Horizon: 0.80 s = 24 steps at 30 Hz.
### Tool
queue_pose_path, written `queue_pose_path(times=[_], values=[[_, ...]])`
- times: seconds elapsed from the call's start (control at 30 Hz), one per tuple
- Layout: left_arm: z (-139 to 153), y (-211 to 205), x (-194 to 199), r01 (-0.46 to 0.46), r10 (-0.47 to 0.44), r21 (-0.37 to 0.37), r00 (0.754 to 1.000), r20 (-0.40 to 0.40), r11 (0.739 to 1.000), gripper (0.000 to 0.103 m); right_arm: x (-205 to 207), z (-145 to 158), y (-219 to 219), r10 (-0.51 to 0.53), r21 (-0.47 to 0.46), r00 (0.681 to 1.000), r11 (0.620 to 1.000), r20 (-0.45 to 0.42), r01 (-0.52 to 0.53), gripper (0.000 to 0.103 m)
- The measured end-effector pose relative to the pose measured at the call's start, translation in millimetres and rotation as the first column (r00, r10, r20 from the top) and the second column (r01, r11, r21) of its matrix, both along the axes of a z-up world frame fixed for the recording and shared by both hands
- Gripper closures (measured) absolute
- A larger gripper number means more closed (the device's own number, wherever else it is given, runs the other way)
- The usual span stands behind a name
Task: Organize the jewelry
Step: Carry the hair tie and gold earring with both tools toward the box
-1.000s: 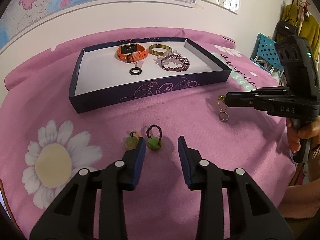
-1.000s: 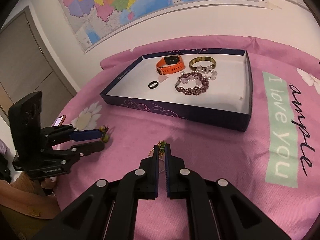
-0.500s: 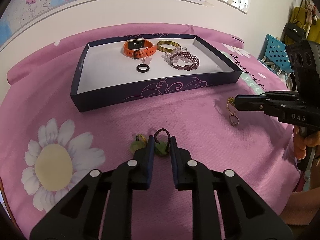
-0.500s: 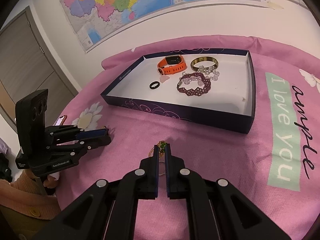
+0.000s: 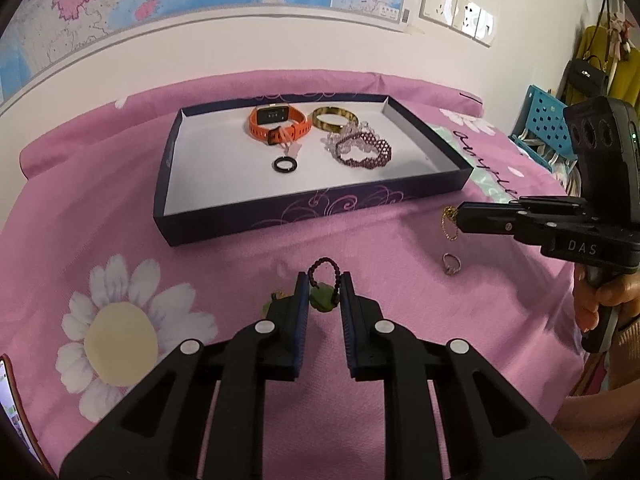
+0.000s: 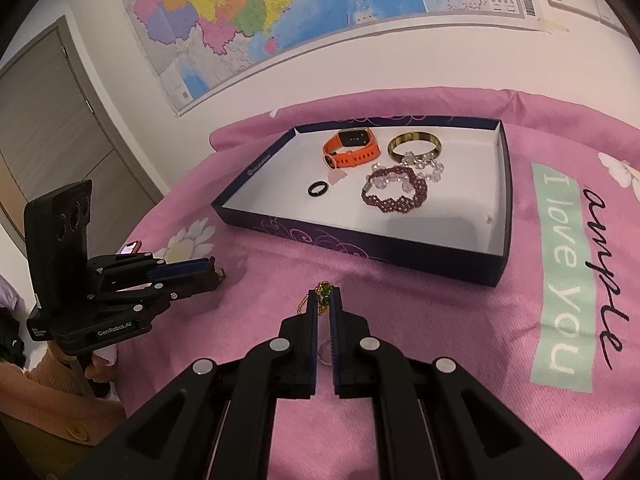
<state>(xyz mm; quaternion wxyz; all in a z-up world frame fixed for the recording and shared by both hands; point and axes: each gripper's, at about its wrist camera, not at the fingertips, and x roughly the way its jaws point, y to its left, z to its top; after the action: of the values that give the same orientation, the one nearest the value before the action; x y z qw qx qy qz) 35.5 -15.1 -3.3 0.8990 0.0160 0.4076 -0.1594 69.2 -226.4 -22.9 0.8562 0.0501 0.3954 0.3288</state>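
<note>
A lived-in home room, likely a bedroom: pink flower-printed bedspread [image 5: 120, 208] with "I love you" lettering, large colourful paper wall map [image 6: 304, 12], white wall sockets [image 5: 456, 14], grey-brown wooden door [image 6: 48, 136], black handbag [image 5: 586, 78] and yellow garment [image 5: 620, 76] hung by the wall, blue perforated plastic basket [image 5: 548, 122]

You are looking at a pink cloth [image 5: 224, 240] printed with white daisies, a navy box [image 5: 304, 210] swirled in lilac holding an orange watch [image 5: 278, 122] and a maroon beaded bracelet [image 5: 362, 152].
</note>
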Motion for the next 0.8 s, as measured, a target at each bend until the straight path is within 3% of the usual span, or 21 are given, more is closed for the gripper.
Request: queue_pose_path(times=[0.8], values=[[18,-8,13,-0.007,0.008,-0.012,0.999,0.049,1.0,0.087,9,12,8,0.008,0.017,0.999,1.0,0.035,-0.009,0.099]])
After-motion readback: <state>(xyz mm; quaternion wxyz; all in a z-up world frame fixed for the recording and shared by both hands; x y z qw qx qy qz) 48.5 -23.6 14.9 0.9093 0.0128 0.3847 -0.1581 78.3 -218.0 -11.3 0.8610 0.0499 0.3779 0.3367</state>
